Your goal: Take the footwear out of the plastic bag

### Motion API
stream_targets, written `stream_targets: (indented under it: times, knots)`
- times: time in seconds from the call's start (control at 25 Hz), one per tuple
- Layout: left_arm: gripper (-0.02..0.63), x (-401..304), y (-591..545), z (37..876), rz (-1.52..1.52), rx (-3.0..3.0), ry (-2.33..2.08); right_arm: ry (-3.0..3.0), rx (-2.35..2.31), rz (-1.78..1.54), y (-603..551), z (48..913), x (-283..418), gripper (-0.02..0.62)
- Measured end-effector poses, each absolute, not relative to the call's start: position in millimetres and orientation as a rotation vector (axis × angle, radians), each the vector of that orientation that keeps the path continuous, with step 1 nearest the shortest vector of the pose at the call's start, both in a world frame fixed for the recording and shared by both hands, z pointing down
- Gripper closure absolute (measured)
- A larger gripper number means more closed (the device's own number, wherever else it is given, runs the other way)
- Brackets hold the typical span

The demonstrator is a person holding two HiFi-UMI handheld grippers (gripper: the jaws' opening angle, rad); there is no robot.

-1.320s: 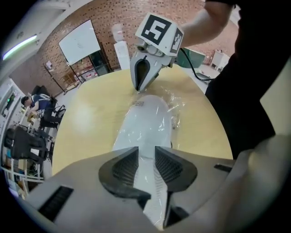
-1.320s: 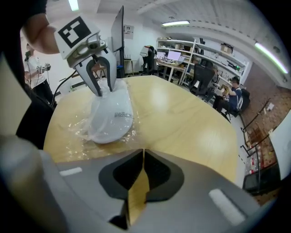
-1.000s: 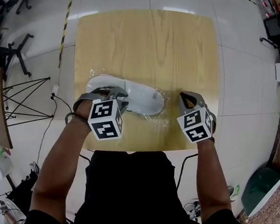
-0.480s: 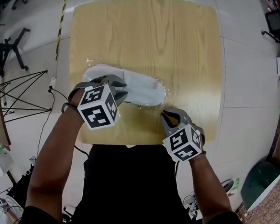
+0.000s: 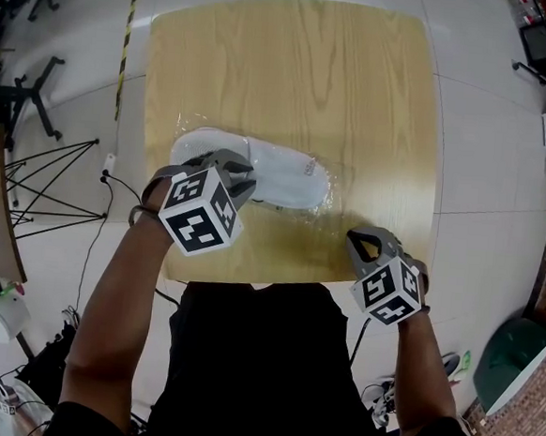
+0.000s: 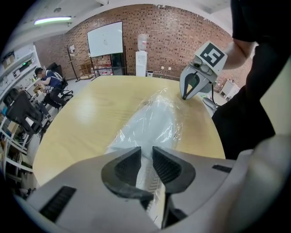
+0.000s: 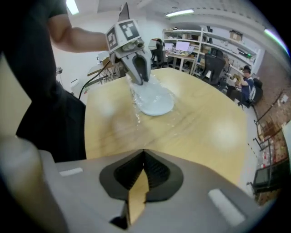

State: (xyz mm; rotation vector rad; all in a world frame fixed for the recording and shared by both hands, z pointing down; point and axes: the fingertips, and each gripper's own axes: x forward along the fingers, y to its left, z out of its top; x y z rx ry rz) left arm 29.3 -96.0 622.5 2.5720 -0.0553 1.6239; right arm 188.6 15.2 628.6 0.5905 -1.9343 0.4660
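A white slipper point(image 5: 281, 175) lies sealed in a clear plastic bag point(image 5: 323, 210) on the wooden table point(image 5: 294, 73). My left gripper point(image 5: 232, 170) sits over the slipper's left half. In the left gripper view point(image 6: 146, 152) its jaws are closing with a narrow gap, and the bagged slipper point(image 6: 154, 123) shows between them. My right gripper point(image 5: 358, 238) is at the table's front right, just off the bag's crinkled edge. It is shut point(image 7: 143, 152), and I see nothing between its pads. The right gripper view shows the slipper point(image 7: 157, 101) under the left gripper point(image 7: 140, 81).
The table's front edge runs right under both grippers. On the floor to the left stand a tripod point(image 5: 40, 194) and cables. A green bin point(image 5: 516, 358) sits at the lower right. The far half of the table holds nothing.
The right gripper swung in toward the bag's front edge, then drew back right and toward me. The left gripper stayed over the slipper, its jaws narrowing.
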Motion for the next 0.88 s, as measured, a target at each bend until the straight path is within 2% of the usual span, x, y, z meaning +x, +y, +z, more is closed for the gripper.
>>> stream_targets:
  times: [0.24, 0.44, 0.68, 0.88]
  knots:
    - [0.523, 27, -98, 622, 1.580, 2.590, -0.218, -2.125, 0.973, 0.942, -47, 609, 175, 0.576]
    - [0.523, 29, -96, 618, 1.591, 2.624, -0.224, -2.121, 1.029, 1.324, -61, 621, 157, 0.495]
    - [0.523, 30, -97, 615, 1.608, 2.652, -0.220, -2.097, 1.069, 1.430, -74, 626, 151, 0.476]
    - [0.528, 29, -94, 613, 1.616, 2.647, -0.229, -2.102, 1.027, 1.403, -75, 626, 148, 0.506]
